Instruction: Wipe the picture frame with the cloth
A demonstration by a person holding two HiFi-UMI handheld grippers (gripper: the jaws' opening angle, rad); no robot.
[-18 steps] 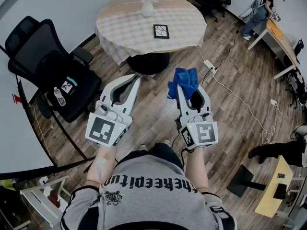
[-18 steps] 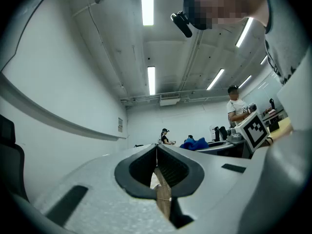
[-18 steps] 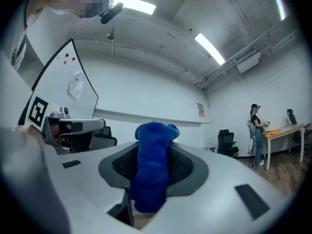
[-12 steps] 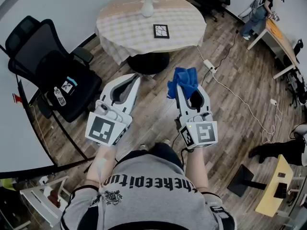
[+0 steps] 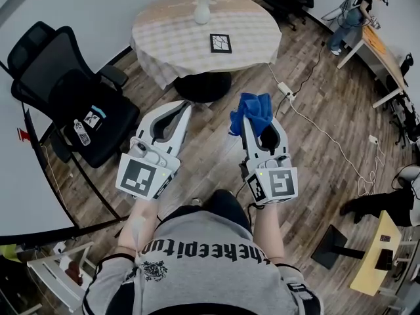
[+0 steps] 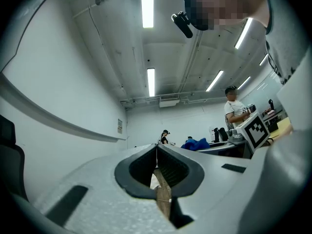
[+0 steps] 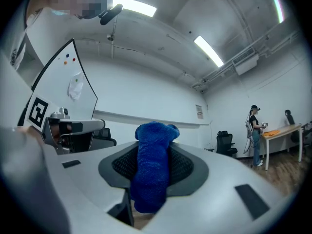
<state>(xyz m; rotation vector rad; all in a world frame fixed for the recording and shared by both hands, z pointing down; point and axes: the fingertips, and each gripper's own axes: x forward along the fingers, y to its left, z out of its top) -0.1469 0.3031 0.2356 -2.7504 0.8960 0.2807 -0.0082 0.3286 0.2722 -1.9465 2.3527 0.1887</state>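
A small black picture frame [image 5: 220, 42] lies flat on the round table [image 5: 170, 41] far ahead of me. My right gripper [image 5: 245, 118] is shut on a blue cloth [image 5: 252, 111], which bunches out past its tips; the cloth [image 7: 152, 165] fills the jaws in the right gripper view. My left gripper [image 5: 185, 107] is shut with nothing in it, its jaws [image 6: 157, 147] meeting at the tip. Both grippers hang over the wooden floor, well short of the table.
A white vase with flowers [image 5: 203, 5] stands on the table behind the frame. A black office chair [image 5: 72, 97] is at the left. A power strip and cable [image 5: 287, 89] lie on the floor at the right. A person [image 5: 354, 15] stands by a desk far right.
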